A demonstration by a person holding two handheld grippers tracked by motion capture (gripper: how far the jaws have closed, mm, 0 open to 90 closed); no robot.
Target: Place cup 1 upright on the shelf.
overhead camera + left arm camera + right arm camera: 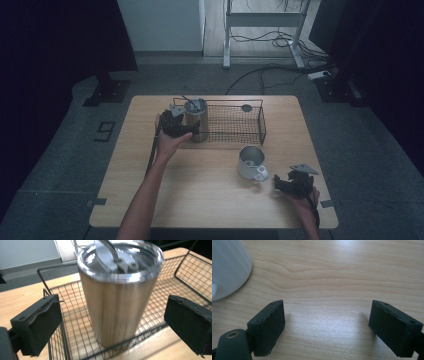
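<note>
The tumbler (pixel 120 297) stands upright at the left end of the wire basket (pixel 235 125), near the far edge of the table (pixel 200 200). Nearest, by the right front corner, the right gripper (pixel 287 182) rests wide open and holds nothing, with a white mug (pixel 251 162) just beside it. Farther off, the left gripper (pixel 182 122) has its jaws wide on each side of the tumbler, not pressing it. The tumbler is tall and smooth, so a crooked squeeze could tip it over.
</note>
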